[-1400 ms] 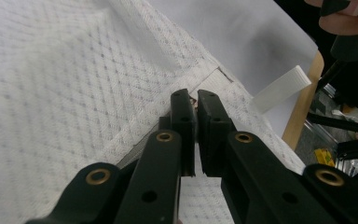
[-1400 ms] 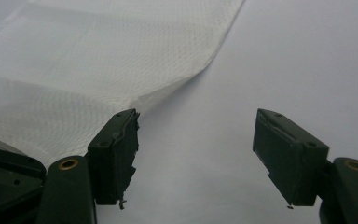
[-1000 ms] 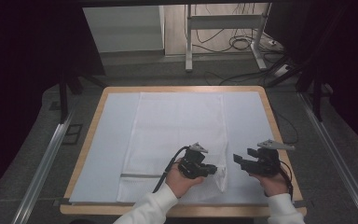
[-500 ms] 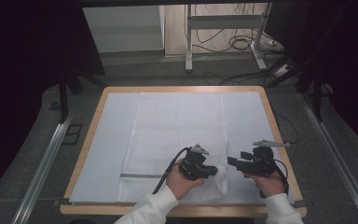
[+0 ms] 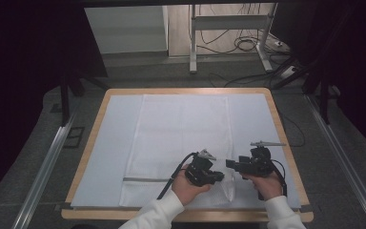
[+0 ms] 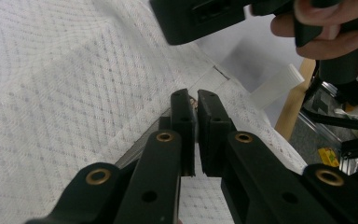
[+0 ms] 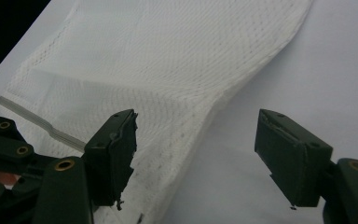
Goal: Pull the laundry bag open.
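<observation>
My high view hangs above my side of the table (image 5: 100, 138), looking forward and down from far off. The left gripper (image 6: 196, 100) view rides close, looking along its pinched jaws onto the mesh cloth (image 6: 65, 84). The right gripper (image 7: 198, 140) view peers between spread jaws at that same cloth, with the left gripper beside its left jaw.

No legible text or labels
</observation>
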Tool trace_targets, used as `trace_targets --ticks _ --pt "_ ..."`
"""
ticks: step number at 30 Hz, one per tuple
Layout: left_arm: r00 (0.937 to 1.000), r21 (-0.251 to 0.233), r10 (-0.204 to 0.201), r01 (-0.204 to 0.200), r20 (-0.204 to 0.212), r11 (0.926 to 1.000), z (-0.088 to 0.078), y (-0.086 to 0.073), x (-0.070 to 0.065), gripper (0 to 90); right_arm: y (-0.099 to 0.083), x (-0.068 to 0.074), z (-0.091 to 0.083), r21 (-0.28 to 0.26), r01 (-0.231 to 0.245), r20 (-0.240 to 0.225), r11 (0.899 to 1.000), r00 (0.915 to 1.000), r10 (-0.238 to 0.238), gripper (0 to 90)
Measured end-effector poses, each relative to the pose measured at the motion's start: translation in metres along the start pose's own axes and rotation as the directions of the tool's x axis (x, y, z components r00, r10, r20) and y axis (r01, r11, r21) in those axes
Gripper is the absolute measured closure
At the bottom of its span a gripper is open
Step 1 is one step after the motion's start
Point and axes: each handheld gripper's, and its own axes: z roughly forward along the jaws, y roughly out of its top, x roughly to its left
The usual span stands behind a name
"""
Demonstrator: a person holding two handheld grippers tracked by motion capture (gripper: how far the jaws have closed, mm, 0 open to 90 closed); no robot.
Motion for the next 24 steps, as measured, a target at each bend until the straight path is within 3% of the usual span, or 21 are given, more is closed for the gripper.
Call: trace_targets --ticks 9,21,24 --pt "1.0 -0.004 -0.001 0.001 0.002 1.0 -0.002 0.0 0.001 86.9 0.0 0.002 0.014 0.037 -0.042 -0.015 0.998 0.999 0.042 30.2" --pt "1.0 -0.01 0.002 -0.002 0.0 0.9999 -0.002 0.0 0.0 86.9 0.002 0.013 0.033 0.091 -0.032 -0.047 0.995 0.9983 0.036 36.4" --pt "1.0 -0.009 0.004 -0.004 0.001 0.9999 -0.002 0.0 -0.001 86.9 0.003 0.013 0.035 0.101 -0.037 -0.056 0.994 0.9975 0.043 41.8"
